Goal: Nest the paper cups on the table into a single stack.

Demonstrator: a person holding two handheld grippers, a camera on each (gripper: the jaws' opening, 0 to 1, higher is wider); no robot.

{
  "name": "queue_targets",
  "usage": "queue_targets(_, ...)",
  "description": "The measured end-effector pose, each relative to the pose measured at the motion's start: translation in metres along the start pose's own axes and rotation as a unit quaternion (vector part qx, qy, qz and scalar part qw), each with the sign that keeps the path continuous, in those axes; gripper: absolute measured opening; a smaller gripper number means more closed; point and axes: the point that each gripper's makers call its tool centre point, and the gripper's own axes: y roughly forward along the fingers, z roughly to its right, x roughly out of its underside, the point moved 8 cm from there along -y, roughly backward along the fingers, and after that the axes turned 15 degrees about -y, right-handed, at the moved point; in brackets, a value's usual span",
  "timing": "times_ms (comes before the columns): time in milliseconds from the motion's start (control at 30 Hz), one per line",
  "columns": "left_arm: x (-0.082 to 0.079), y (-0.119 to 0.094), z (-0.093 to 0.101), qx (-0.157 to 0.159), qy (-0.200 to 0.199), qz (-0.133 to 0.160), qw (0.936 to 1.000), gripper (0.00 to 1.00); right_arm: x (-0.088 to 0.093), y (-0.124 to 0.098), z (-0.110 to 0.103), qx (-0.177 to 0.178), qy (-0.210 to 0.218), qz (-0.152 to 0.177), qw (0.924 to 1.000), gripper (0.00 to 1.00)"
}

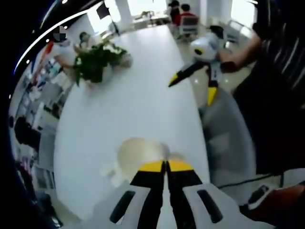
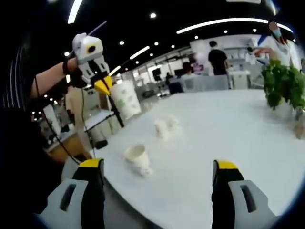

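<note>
My left gripper has its yellow-tipped jaws pressed together on the wall of a white paper cup, which looks blurred just beyond the tips. In the right gripper view the same left gripper holds that patterned cup in the air, off the table's left edge. One paper cup lies on its side on the white table. Two more blurred cups sit a little farther in. My right gripper is open wide, low over the near table edge; it also shows as the right gripper.
A green potted plant stands at the table's far right, seen as the plant from the other side. A grey chair stands beside the table edge. People sit and stand in the background office.
</note>
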Motion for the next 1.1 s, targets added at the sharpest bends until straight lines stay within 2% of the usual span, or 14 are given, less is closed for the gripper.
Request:
queue_targets(133,0.013,0.009,0.003,-0.001,0.001,-0.035,0.9994,0.00,-0.001,-0.001,-0.001,0.001,-0.012,0.000,0.9999,0.93)
queue_targets(467,0.028,0.033,0.010,0.018,-0.021,-0.053,0.9982,0.00,0.002,-0.005,-0.001,0.009,-0.011,0.002,0.9999,0.93)
queue_targets(733,0.035,0.046,0.009,0.028,-0.031,-0.057,0.9975,0.00,0.001,-0.007,0.004,0.019,-0.004,0.007,0.9998,0.93)
queue_targets(800,0.035,0.049,0.009,0.032,-0.032,-0.051,0.9977,0.00,0.001,-0.007,0.004,0.021,-0.002,0.009,0.9997,0.93)
queue_targets(967,0.043,0.058,0.008,0.032,-0.035,-0.072,0.9963,0.00,-0.001,-0.007,0.006,0.028,0.000,0.012,0.9995,0.93)
queue_targets(1033,0.045,0.061,0.005,0.036,-0.037,-0.065,0.9966,0.00,-0.002,-0.007,0.006,0.030,0.001,0.014,0.9995,0.93)
queue_targets(1100,0.048,0.064,0.005,0.034,-0.039,-0.072,0.9961,0.00,-0.003,-0.007,0.008,0.032,0.002,0.013,0.9994,0.93)
